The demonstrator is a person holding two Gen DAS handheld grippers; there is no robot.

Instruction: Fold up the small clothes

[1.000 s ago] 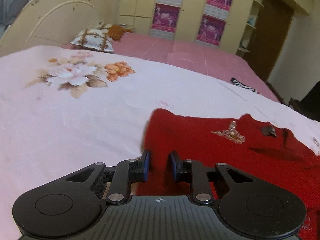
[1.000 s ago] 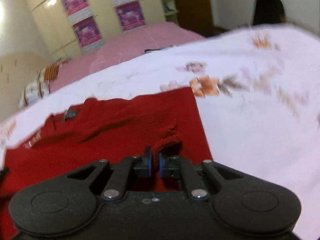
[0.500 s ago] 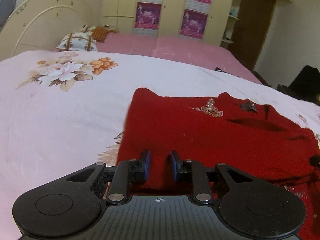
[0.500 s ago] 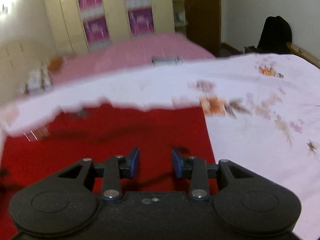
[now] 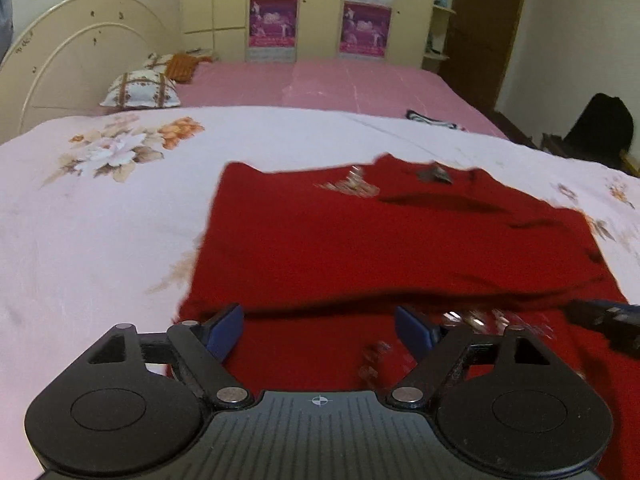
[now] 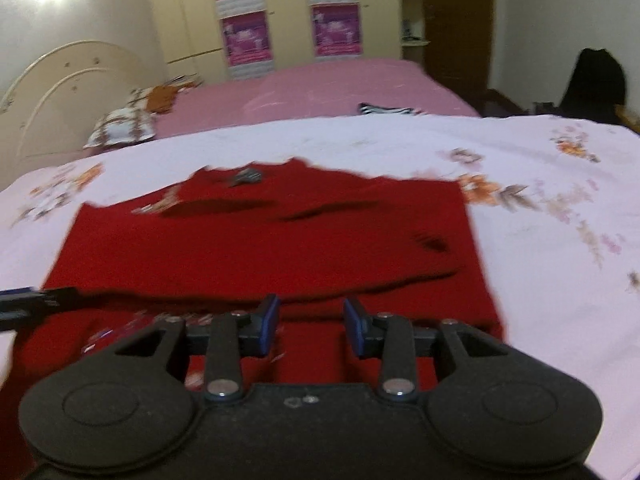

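The left gripper [image 5: 319, 330] stands wide open and holds nothing, poised over the near part of the red garment [image 5: 360, 248]. The right gripper [image 6: 311, 322] is also parted and empty, over the garment's near right part. The garment lies spread flat on the floral sheet [image 5: 100, 220], folded edge nearest both grippers, neckline and beaded trim [image 5: 352, 186] at its far side.

Red garment's [image 5: 392, 248] near hem behind the left hand-held gripper [image 5: 320, 330]; neckline label [image 6: 246, 176] blurred.
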